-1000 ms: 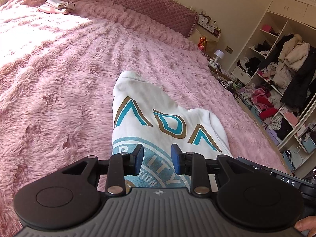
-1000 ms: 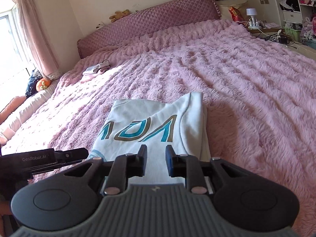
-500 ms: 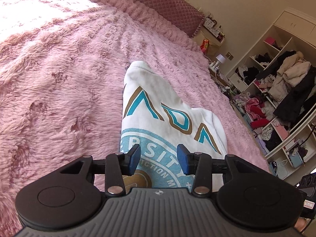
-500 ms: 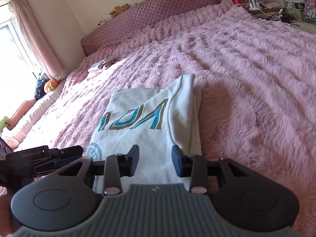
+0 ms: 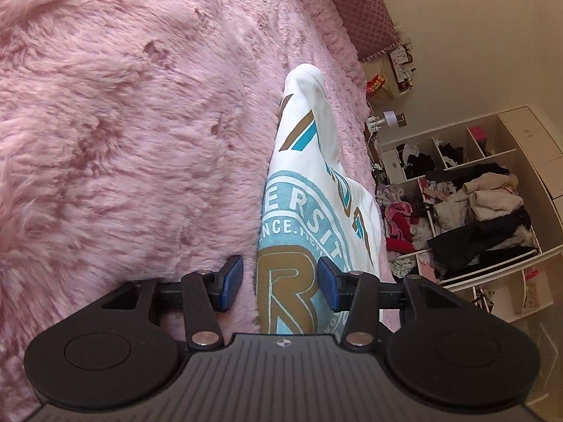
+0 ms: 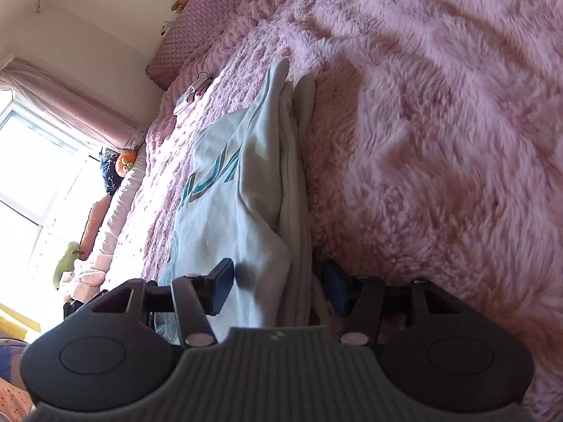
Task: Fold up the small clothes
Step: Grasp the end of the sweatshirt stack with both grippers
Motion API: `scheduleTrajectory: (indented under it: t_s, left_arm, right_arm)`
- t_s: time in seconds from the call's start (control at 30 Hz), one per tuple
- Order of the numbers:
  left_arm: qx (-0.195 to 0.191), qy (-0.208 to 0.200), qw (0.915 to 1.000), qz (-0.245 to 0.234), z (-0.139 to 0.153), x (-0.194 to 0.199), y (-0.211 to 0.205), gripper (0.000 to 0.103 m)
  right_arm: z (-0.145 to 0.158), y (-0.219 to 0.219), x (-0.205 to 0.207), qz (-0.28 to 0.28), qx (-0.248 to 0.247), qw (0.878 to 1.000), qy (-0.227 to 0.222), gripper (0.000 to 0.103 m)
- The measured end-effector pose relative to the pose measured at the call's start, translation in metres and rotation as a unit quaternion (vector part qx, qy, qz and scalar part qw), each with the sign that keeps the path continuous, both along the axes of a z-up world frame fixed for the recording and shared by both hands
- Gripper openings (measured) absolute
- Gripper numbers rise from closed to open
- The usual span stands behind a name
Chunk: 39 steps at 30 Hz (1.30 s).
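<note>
One folded white sweatshirt with teal and gold lettering [image 5: 316, 190] lies on the fluffy pink bed blanket [image 5: 123, 123]. The left gripper [image 5: 279, 281] and right gripper [image 6: 278, 281] each straddle one of its side edges; their jaws have just been opening, pads clear of the cloth.

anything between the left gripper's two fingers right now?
Yes: in the left wrist view the white printed shirt's near edge lies between the open left gripper's fingers, which have just been opening; pads not pressing.
</note>
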<state>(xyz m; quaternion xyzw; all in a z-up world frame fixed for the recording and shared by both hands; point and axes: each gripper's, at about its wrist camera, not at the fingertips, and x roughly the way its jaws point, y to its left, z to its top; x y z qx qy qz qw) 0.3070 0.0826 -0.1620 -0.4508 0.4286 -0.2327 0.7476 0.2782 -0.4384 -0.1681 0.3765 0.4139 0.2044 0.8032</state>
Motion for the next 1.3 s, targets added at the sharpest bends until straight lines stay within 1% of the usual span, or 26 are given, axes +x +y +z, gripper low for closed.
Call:
scheduleTrajectory:
  t_s: [0.07,0.13,0.2,0.27,0.5,0.6,0.73,0.87,0.93,1.0,1.07,1.17,1.3]
  left_arm:
    - [-0.009,0.011,0.9996,-0.024,-0.003,0.023,-0.01,0.054]
    - [0.0,0.015,0.9991,-0.04,-0.004,0.041,-0.021,0.056]
    - [0.004,0.015,0.9987,-0.048,-0.005,0.055,-0.03,0.059]
    - [0.001,0.016,0.9983,-0.057,-0.007,0.069,-0.039,0.062]
    - [0.001,0.023,0.9969,-0.076,-0.012,0.1,-0.051,0.064]
    - [0.004,0.024,0.9965,-0.08,-0.014,0.099,-0.051,0.067]
    - [0.004,0.024,0.9965,-0.08,-0.018,0.099,-0.05,0.068]
    - [0.004,0.023,0.9966,-0.079,-0.018,0.098,-0.051,0.068]
    - [0.006,0.023,0.9967,-0.078,-0.017,0.096,-0.048,0.068]
    - [0.008,0.02,0.9969,-0.076,-0.016,0.096,-0.049,0.068]
    - [0.009,0.019,0.9971,-0.073,-0.016,0.096,-0.05,0.068]
    - [0.01,0.02,0.9972,-0.071,-0.015,0.096,-0.05,0.068]
    - [0.011,0.019,0.9972,-0.071,-0.014,0.095,-0.049,0.067]
  right_arm:
    - [-0.001,0.004,0.01,-0.003,0.014,1.0,-0.004,0.054]
    - [-0.003,0.01,0.024,-0.006,0.023,1.0,0.001,0.057]
    - [-0.002,0.017,0.037,0.001,0.017,1.0,-0.001,0.057]
    - [-0.002,0.022,0.051,0.008,0.008,1.0,-0.003,0.057]
    - [-0.006,0.037,0.084,0.016,0.002,1.0,-0.004,0.065]
    - [-0.009,0.04,0.093,0.015,0.005,1.0,-0.004,0.067]
    - [-0.011,0.041,0.098,0.013,0.004,1.0,0.001,0.069]
    - [-0.007,0.049,0.101,0.021,-0.015,1.0,0.002,0.073]
    - [-0.005,0.054,0.104,0.027,-0.03,0.999,0.0,0.076]
    - [-0.001,0.061,0.103,0.035,-0.053,0.998,-0.004,0.077]
    - [0.001,0.068,0.105,0.042,-0.074,0.996,-0.006,0.077]
    - [0.003,0.072,0.105,0.045,-0.091,0.995,-0.01,0.077]
    - [0.004,0.074,0.103,0.042,-0.105,0.993,-0.014,0.071]
